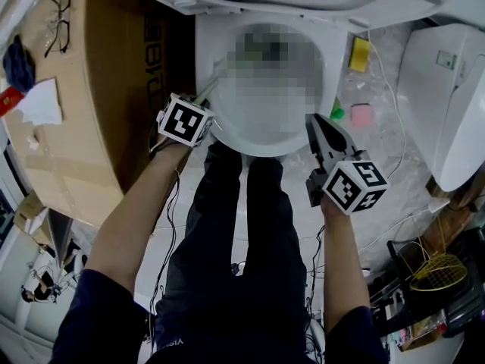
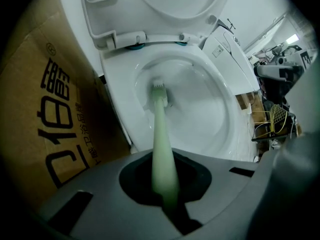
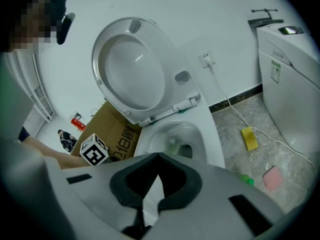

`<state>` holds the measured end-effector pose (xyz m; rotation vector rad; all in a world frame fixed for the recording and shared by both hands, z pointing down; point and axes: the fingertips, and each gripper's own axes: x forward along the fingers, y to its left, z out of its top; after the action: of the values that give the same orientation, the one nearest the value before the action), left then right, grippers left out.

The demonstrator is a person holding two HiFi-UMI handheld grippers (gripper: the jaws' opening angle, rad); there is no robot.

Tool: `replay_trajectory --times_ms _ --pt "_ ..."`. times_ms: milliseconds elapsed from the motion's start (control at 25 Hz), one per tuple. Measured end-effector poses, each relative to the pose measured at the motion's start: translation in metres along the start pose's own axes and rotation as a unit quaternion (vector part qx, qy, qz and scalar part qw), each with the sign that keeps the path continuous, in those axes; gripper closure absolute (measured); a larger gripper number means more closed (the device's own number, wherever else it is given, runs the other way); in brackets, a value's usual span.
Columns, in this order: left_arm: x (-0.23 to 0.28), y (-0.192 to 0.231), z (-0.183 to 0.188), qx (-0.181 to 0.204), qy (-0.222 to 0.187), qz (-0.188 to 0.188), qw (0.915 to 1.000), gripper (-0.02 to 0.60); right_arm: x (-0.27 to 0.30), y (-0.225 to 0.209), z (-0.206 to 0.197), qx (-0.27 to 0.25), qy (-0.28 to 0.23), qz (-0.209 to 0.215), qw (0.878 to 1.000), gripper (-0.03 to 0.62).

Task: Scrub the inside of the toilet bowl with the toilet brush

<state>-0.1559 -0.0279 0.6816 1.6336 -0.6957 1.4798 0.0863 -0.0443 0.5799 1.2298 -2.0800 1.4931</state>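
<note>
The white toilet bowl (image 1: 227,131) (image 2: 210,114) (image 3: 207,134) stands with its seat and lid (image 3: 132,69) raised. My left gripper (image 1: 211,99) (image 2: 165,186) is at the bowl's left rim, shut on the pale green handle of the toilet brush (image 2: 161,134). The brush head (image 2: 160,90) rests against the inner left wall of the bowl and shows as a green patch (image 3: 173,145) in the right gripper view. My right gripper (image 1: 316,123) (image 3: 159,184) hovers at the bowl's front right rim, shut with nothing in it.
A large cardboard box (image 1: 98,89) (image 2: 45,124) presses against the toilet's left side, with glasses (image 1: 59,17) on top. A yellow sponge (image 1: 359,53), a pink sponge (image 1: 361,114) and a white cable lie on the floor to the right, before a second white unit (image 1: 447,89). The person's legs (image 1: 242,226) stand in front.
</note>
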Motion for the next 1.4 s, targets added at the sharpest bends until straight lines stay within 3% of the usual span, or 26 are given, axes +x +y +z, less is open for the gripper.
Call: replay_trajectory --times_ms 680,1400 --pt "0.004 -0.051 0.033 0.023 -0.026 -0.023 0.9991 0.550 -0.036 -0.021 -0.018 0.019 -0.019 -0.017 0.999 0.589" --pt "0.009 -0.103 0.013 0.038 -0.031 -0.041 0.9979 0.549 -0.063 -0.031 -0.038 0.020 -0.031 -0.020 0.999 0.589"
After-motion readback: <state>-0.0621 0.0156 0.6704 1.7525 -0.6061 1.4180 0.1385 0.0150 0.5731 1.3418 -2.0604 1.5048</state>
